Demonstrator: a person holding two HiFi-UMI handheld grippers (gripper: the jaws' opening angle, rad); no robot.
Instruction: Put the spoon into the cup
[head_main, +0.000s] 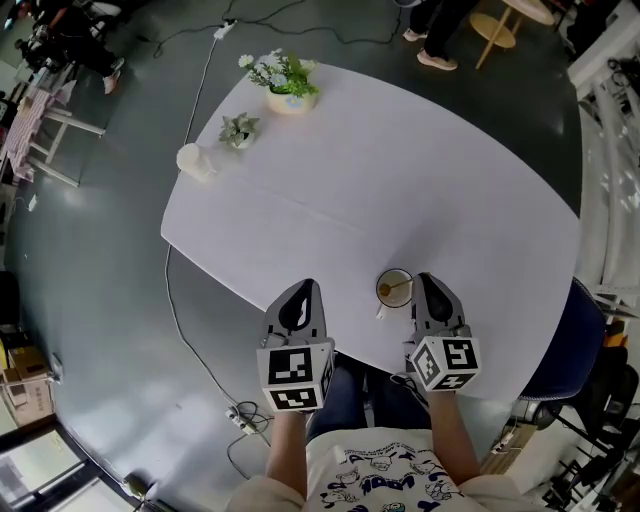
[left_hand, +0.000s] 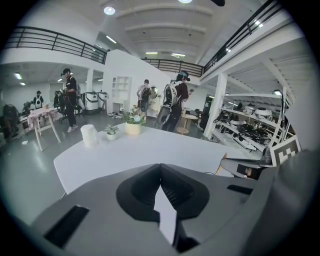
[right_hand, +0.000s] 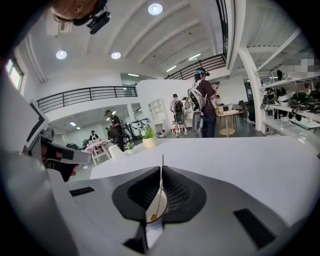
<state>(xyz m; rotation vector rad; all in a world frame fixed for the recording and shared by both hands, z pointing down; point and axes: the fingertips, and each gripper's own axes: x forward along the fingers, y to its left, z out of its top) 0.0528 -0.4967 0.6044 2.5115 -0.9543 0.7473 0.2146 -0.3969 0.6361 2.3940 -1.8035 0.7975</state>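
Seen from above, a person wears a white T-shirt (head_main: 385, 482) printed with dark blue cartoon figures, and blue jeans (head_main: 347, 398). The left gripper (head_main: 304, 290) and right gripper (head_main: 428, 282) are grey and tapered with black hollows. Each bears a cube (head_main: 295, 375) of black-and-white square markers.

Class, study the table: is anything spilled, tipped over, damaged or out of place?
Nothing stands out. The cup stands upright near the front edge of the table, the spoon rests inside it, and no spill shows around it.
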